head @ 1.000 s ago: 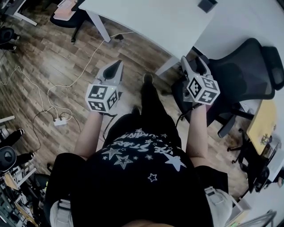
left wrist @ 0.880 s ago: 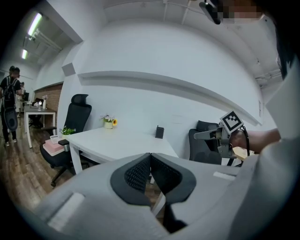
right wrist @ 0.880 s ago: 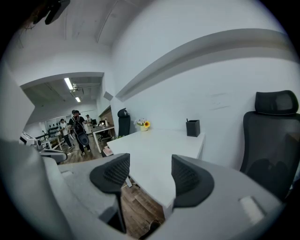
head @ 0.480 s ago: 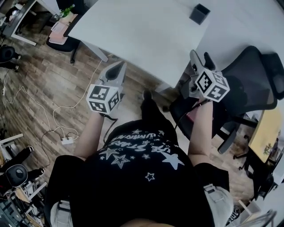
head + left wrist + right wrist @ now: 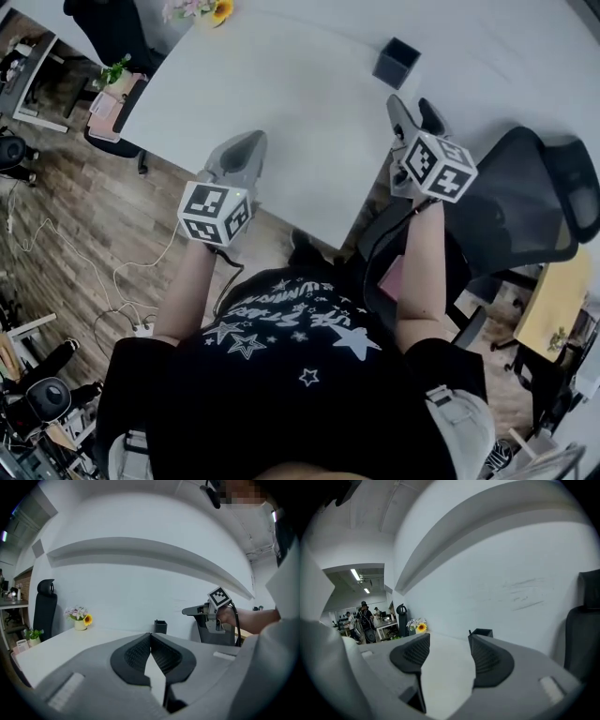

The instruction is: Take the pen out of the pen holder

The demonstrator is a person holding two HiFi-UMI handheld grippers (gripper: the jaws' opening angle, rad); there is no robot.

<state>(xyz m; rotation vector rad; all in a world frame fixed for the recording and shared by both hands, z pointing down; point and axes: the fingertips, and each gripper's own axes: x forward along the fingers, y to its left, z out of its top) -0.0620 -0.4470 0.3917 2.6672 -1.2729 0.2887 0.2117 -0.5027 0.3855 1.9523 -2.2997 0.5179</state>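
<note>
The holder (image 5: pixel 396 62) stands on the table (image 5: pixel 281 112) ahead of the right claw (image 5: pixel 412 107), which gapes wide and empty; the left claw (image 5: pixel 242 148) is pinched closed.

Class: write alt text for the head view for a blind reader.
Seen from above, a person holds a left claw, closed, and a right claw, open and empty, over a white table. A small dark pen holder stands farther ahead.

The grey left gripper (image 5: pixel 150 637) fills the lower frame, its jaws meeting at the tips. Beyond it, at centre, a dark square pen holder (image 5: pixel 160 626) stands on the white surface (image 5: pixel 56 646). A small vase of flowers (image 5: pixel 80 619) stands at left.
</note>
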